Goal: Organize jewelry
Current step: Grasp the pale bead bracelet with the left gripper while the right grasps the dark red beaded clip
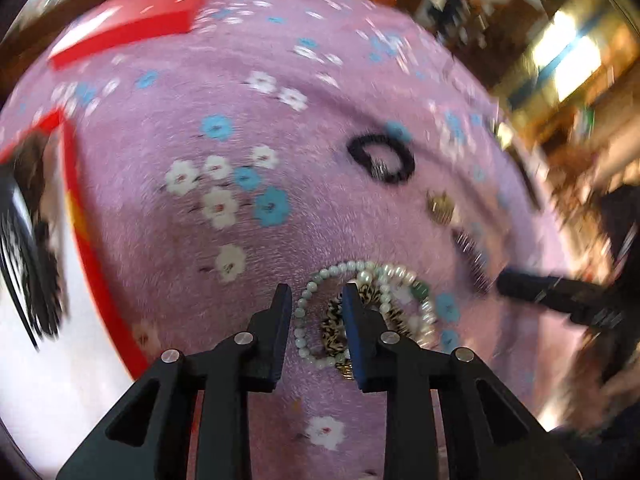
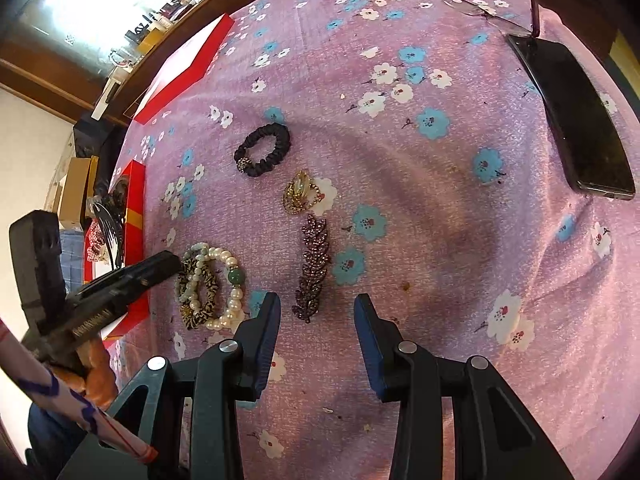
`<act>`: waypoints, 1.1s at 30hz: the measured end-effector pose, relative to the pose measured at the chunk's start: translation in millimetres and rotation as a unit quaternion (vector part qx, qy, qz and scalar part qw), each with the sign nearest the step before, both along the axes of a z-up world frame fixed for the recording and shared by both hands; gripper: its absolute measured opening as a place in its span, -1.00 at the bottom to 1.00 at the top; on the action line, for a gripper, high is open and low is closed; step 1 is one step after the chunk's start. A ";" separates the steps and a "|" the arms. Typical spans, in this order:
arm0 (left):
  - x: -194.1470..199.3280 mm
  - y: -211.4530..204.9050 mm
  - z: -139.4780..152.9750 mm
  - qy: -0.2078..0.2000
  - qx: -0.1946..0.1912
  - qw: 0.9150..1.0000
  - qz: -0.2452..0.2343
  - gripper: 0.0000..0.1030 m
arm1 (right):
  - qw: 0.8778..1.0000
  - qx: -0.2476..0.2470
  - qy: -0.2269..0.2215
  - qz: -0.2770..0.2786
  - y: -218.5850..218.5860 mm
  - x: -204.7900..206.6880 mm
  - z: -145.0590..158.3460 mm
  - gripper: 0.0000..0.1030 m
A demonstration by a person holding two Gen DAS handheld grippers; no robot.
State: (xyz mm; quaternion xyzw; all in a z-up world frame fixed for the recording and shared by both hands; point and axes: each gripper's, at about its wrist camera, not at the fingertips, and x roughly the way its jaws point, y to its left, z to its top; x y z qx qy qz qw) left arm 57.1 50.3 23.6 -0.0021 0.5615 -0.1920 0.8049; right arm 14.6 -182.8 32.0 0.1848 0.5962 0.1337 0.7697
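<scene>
Faintly, unreadable lettering marks left gripper (image 2: 170, 266)

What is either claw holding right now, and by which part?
Nothing is held. The left claw is open over the pearl bracelets; the right claw is open above the bare cloth.

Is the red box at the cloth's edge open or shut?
Open: the red box has no lid, and a comb shows inside.

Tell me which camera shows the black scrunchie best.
The right wrist view: the black scrunchie lies sharp and whole on the purple cloth, its beaded charm visible. The left wrist view shows it too, but smeared by motion blur.
</scene>
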 end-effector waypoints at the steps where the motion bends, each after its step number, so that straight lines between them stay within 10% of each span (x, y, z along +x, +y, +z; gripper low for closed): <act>1: 0.3 -3.2 0.4 -0.013 0.014 1.000 -0.004 -0.53 | 1.000 -0.001 0.000 0.000 -0.4 -0.1 0.1 -0.20; 9: -6.1 -8.2 -11.5 -0.054 0.133 0.990 -0.010 -0.90 | 1.000 -0.007 0.001 0.002 -2.1 1.6 -0.6 -0.19; 20: -22.1 17.0 -7.4 -0.035 0.092 0.992 0.085 -0.91 | 0.995 -0.080 -0.023 0.060 36.8 24.1 -4.0 0.02; 23: -32.8 22.6 -3.9 -0.033 0.062 0.993 0.096 -0.91 | 0.987 -0.136 -0.035 0.084 47.6 23.5 -3.1 -0.73; 33: -47.1 24.3 29.4 -0.054 0.010 0.994 0.096 -0.91 | 0.993 -0.090 -0.054 0.045 19.6 8.1 19.9 -0.76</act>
